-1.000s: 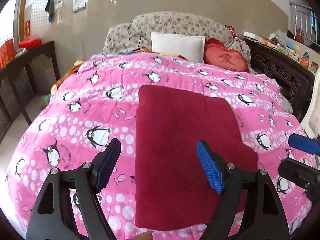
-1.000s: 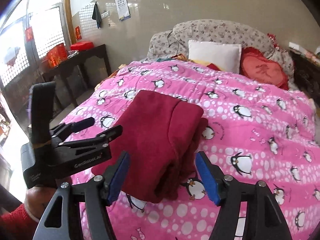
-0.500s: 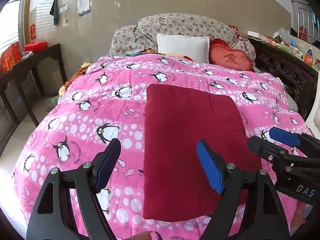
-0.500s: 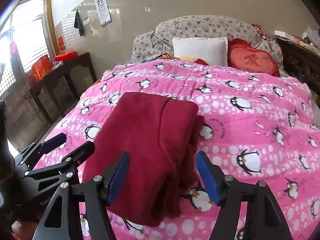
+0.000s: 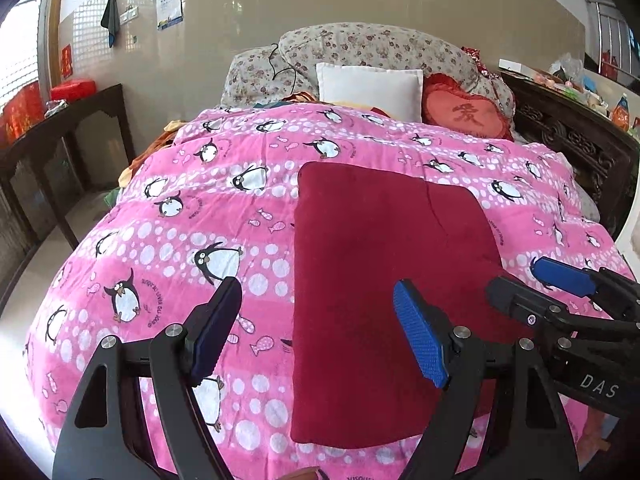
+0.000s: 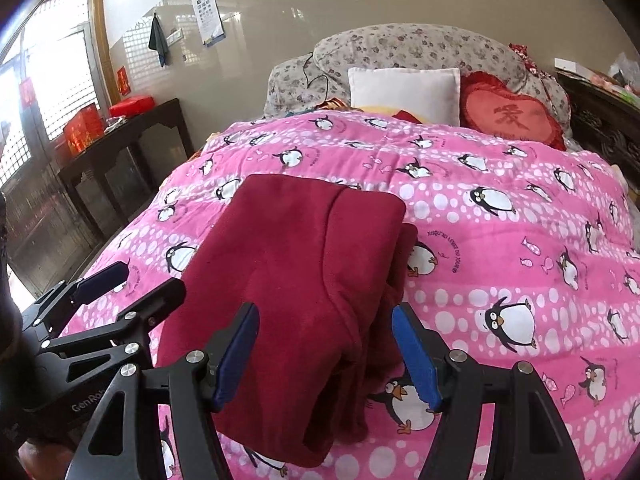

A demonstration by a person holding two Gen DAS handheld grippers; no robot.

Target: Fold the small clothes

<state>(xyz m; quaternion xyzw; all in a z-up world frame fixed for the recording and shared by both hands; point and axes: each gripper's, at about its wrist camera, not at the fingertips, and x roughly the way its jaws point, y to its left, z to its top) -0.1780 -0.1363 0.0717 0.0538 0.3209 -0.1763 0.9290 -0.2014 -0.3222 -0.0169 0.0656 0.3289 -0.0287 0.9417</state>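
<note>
A dark red fleece garment point(image 5: 384, 280) is seen folded into a flat, roughly rectangular bundle, laid on the near half of a pink quilt point(image 5: 224, 216) printed with penguins and white dots; in the right wrist view the same garment point(image 6: 304, 280) is shown with a seam running down its upper layer and looser folds bunched along its right edge. The left gripper point(image 5: 316, 332) is held just above the garment's left edge, its jaws spread wide with nothing pinched between them; one blue pad is positioned over the quilt and the other over the red cloth. The right gripper point(image 6: 324, 356) is likewise held with its jaws parted and nothing clamped, the garment's near right portion being framed between its pads without any visible pressing; whether the pads brush the fabric cannot be told. Each gripper is caught at the edge of the other's view, near the garment's sides. Beyond the quilt, a white pillow point(image 5: 370, 88) is propped against floral-patterned bedding point(image 5: 360, 46), with a red heart-shaped cushion point(image 5: 466, 114) just beside it; a dark wooden side table point(image 6: 120, 148) bearing red boxes is set along the left wall, where an eye chart point(image 6: 208, 12) is hung.
</note>
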